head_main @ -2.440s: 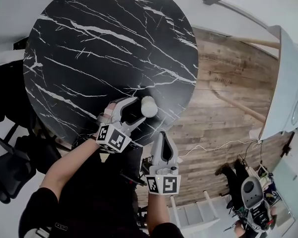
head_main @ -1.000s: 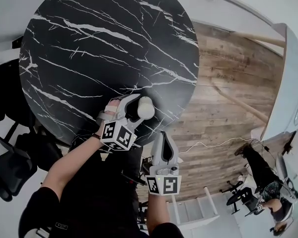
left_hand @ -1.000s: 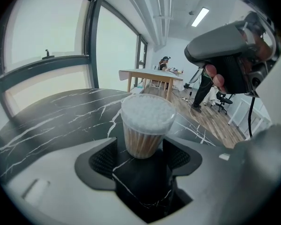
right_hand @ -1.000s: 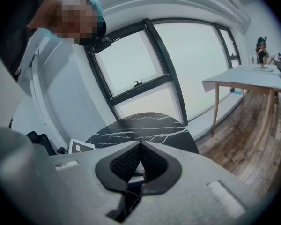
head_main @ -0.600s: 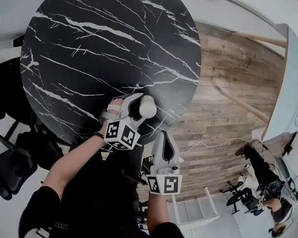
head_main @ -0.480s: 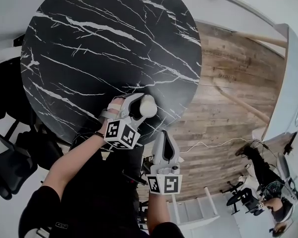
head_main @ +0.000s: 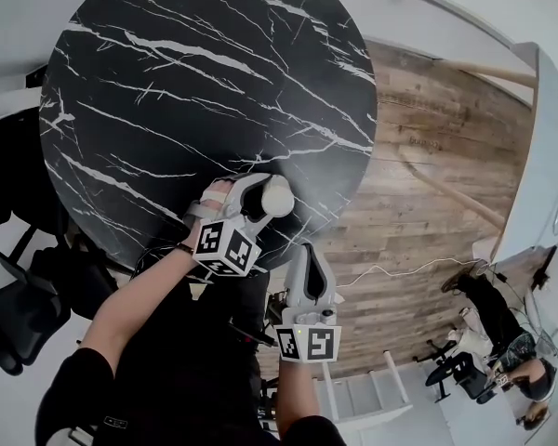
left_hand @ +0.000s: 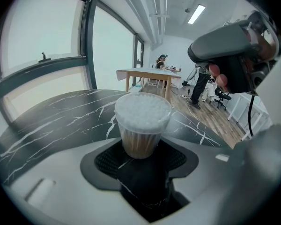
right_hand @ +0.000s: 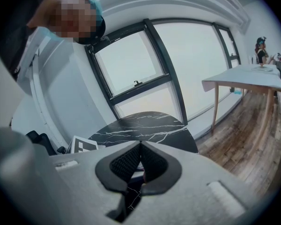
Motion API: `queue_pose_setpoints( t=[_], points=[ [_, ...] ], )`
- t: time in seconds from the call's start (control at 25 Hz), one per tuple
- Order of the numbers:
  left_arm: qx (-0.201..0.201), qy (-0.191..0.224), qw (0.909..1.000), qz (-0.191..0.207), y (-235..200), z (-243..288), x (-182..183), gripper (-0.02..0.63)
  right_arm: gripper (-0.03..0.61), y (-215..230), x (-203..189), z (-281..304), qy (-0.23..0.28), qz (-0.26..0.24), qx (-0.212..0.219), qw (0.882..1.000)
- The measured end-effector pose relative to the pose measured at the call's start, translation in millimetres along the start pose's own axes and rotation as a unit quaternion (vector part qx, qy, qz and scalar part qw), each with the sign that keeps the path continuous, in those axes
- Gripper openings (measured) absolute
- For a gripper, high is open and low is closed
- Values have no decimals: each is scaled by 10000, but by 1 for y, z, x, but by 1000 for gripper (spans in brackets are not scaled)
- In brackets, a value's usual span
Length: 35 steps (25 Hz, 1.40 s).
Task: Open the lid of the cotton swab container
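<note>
One swab cup (left_hand: 141,125) sits on one table (head_main: 167,82). The left gripper (head_main: 265,203) jaws have just been closing and pinch it. The right gripper (right_hand: 140,161) jaws are closed and empty.

Table (head_main: 167,82) top glossy black marble-look w/ white veins; cotton swab container (left_hand: 141,125) clear smooth plastic; floor (head_main: 428,184) matt wood planks; left gripper (left_hand: 140,146) matt grey plastic, pads (left_hand: 107,161) black, ribbed.

We saw a round black marble table (head_main: 167,82). Wood flooring (head_main: 428,175) lay to its right, a black chair (head_main: 9,323) at its lower left.
</note>
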State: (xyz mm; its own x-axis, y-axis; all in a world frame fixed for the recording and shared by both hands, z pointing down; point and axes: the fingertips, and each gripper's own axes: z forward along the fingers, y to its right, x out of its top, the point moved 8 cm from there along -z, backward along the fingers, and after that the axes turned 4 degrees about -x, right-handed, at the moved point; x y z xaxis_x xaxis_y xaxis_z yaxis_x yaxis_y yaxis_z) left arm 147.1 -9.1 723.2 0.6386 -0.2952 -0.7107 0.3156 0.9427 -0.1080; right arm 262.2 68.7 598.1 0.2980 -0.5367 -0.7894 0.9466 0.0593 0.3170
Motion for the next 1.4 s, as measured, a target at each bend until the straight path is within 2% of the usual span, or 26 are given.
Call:
queue_pose_setpoints(
  t=[0.48, 0.84, 1.4],
  points=[
    [-379, -24, 9989, 290, 7, -5, -4, 242, 0, -3, -2, -10, 99, -30, -30, 9999],
    [-565, 2, 9981, 231, 14, -20, -5, 241, 0, -11, -5, -18, 147, -53, 6, 9999],
    [-824, -37, 9958, 393, 21, -62, 1, 241, 0, -40, 0, -37, 344, -161, 78, 9992]
  ],
)
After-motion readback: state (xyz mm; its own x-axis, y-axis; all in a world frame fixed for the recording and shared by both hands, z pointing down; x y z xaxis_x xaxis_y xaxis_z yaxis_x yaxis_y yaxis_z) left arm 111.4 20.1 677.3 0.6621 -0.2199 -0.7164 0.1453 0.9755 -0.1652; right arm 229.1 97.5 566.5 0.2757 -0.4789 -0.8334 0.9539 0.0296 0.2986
